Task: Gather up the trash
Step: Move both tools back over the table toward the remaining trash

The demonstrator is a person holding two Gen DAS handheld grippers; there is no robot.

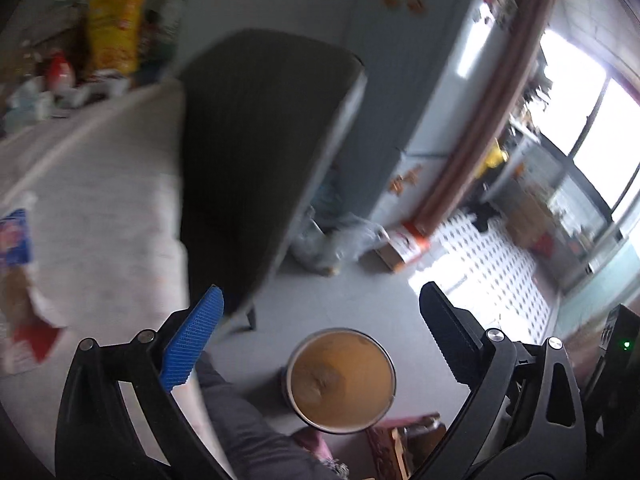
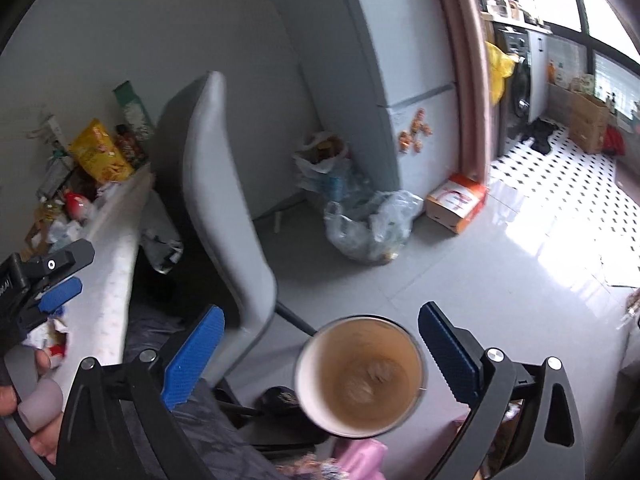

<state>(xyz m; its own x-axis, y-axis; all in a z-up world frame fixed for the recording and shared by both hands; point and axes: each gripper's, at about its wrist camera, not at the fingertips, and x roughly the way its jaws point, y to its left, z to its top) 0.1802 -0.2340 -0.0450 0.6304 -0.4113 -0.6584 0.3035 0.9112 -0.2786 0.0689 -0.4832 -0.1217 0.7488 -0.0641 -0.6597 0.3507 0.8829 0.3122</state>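
Cup (image 2: 360, 376) dropping free between both wide-open grippers, toward the floor below.
Left gripper (image 1: 320, 340) and right gripper (image 2: 320, 344) hold nothing; next likely a return to the cluttered table (image 1: 100, 200) for more trash.

Both grippers (image 1: 320, 332) (image 2: 320, 340) wide open
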